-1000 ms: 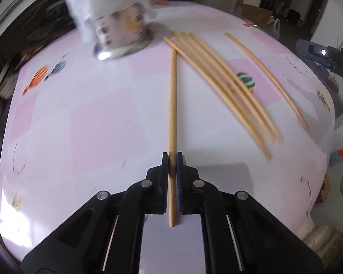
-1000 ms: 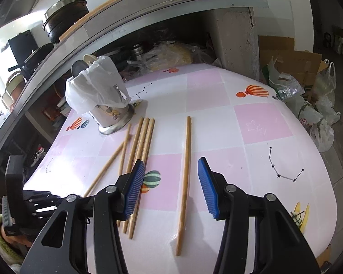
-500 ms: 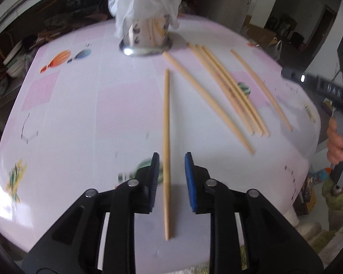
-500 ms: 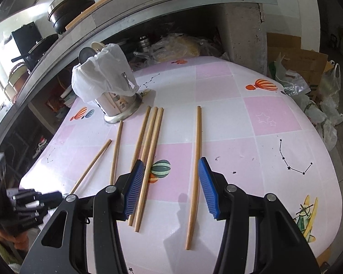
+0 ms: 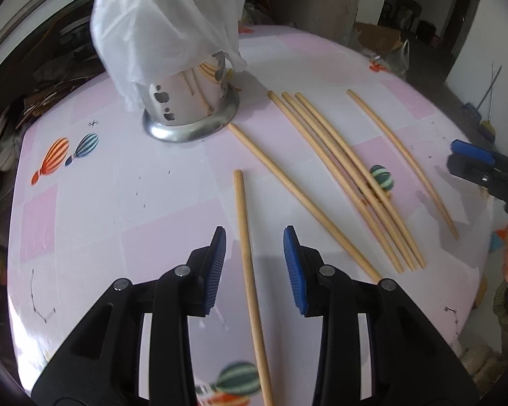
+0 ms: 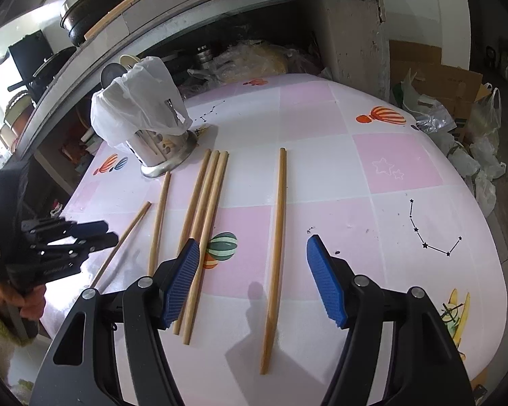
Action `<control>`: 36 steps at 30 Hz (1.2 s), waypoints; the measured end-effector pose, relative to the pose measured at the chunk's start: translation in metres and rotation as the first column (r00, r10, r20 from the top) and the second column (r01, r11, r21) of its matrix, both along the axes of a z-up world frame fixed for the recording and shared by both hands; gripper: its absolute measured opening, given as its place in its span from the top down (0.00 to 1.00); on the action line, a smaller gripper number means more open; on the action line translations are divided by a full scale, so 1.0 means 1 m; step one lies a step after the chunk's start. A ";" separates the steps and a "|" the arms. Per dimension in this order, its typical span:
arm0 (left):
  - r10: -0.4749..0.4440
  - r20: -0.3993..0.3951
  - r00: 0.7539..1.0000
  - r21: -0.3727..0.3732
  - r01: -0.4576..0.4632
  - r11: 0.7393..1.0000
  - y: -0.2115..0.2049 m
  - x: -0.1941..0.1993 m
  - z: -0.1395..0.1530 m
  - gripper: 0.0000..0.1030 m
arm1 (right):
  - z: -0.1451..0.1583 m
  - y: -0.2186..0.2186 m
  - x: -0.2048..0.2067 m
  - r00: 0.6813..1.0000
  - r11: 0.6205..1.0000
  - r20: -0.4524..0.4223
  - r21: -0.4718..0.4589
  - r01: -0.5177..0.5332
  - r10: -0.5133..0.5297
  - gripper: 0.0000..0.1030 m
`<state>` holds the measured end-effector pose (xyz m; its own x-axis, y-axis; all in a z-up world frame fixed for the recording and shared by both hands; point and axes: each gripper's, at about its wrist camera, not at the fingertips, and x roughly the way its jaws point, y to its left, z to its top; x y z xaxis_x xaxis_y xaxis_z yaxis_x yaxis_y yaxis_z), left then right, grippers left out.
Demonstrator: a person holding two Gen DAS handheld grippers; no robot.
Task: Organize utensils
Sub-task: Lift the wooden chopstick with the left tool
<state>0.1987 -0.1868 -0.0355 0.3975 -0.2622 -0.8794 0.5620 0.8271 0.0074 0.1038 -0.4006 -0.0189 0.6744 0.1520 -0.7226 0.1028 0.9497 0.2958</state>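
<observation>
Several wooden chopsticks lie on the pink-and-white table [image 5: 118, 203]. One chopstick [image 5: 244, 237] rests on the table between the opening jaws of my left gripper [image 5: 254, 237], and the pads do not touch it. A metal holder [image 5: 189, 101] under a white plastic bag [image 5: 166, 23] stands at the far side. A lone chopstick [image 6: 277, 237] lies under my right gripper [image 6: 254, 245], whose jaws are opening with nothing held. A bundle of three chopsticks [image 6: 203, 220] lies just left of it. The holder [image 6: 162, 149] is at the back left.
A kitchen counter with pots [image 6: 91, 3] runs behind the table. Plastic bags [image 6: 474, 155] and cardboard boxes [image 6: 437, 81] crowd the floor to the right. The table's front edge is close below both grippers. A hand [image 6: 27, 301] holds the left gripper.
The left gripper has let go of its chopstick, which now lies flat on the table left of the others, and has drawn back. The right jaws have widened.
</observation>
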 end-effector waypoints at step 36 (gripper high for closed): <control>0.099 0.023 0.995 -0.079 -0.096 0.992 0.030 0.004 0.039 0.95 | 0.017 -0.006 0.006 1.000 0.999 0.018 -0.051 -0.010 0.011 0.38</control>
